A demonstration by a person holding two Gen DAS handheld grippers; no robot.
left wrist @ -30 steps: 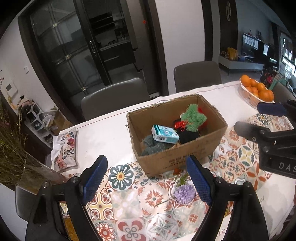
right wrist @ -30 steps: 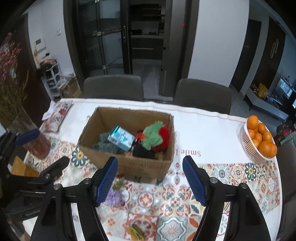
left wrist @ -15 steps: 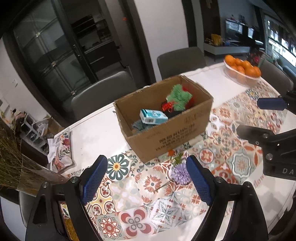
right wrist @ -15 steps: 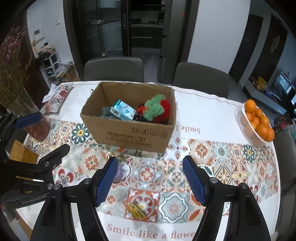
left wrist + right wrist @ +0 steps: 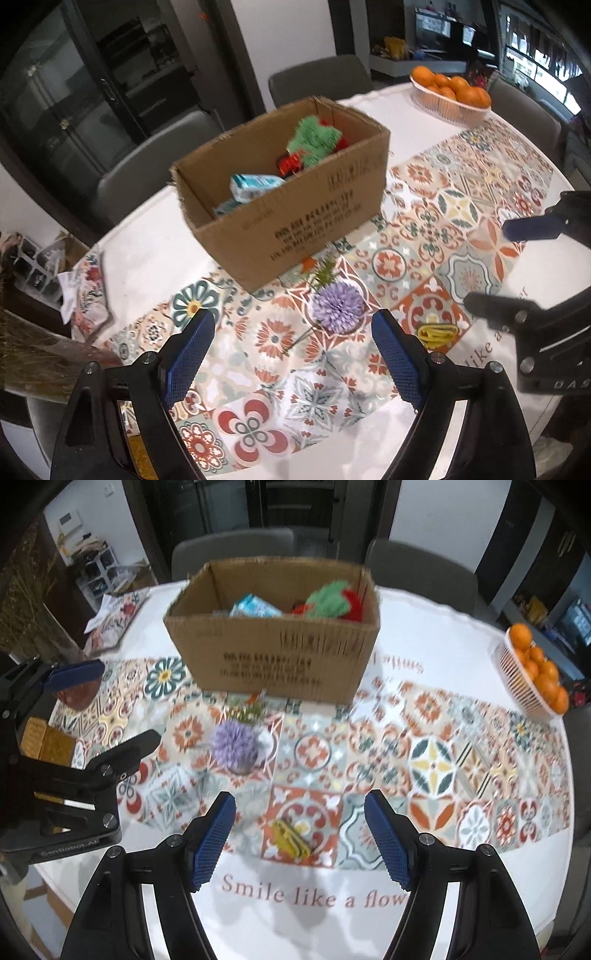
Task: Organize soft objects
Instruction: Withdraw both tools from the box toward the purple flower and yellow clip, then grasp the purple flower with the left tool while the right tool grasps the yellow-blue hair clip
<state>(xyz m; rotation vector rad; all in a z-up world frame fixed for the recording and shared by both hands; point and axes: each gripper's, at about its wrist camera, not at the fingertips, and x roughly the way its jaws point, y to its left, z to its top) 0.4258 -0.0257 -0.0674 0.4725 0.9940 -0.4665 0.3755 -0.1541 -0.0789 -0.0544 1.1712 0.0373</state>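
Dining room, grey padded chairs [image 5: 236, 546] behind a round white worktop [image 5: 436, 627] covered by a glossy cloth with a band of patterned tiles [image 5: 428, 760] and printed script "Smile like a flow…" along the near edge. Corrugated cardboard box [image 5: 280, 653] sits toward the far edge, dark printed text on its front, too blurred to read. Inside: fuzzy green plush [image 5: 314, 140] against something red, teal-and-white carton [image 5: 255, 184]. Purple pompom-shaped flower [image 5: 234, 747] with green sprigs lies on the tiles just in front of the box. Flat yellow clip-like item [image 5: 290, 836] lies near the cloth's front edge, between the right claw's fingers in view. White ribbed basket of oranges [image 5: 532, 672] at the right edge. Left claw [image 5: 293, 356] released, blue textured pads wide apart, holding nothing. Right claw [image 5: 299, 834] released too, empty. Left claw body reads "GenRobot.AI".
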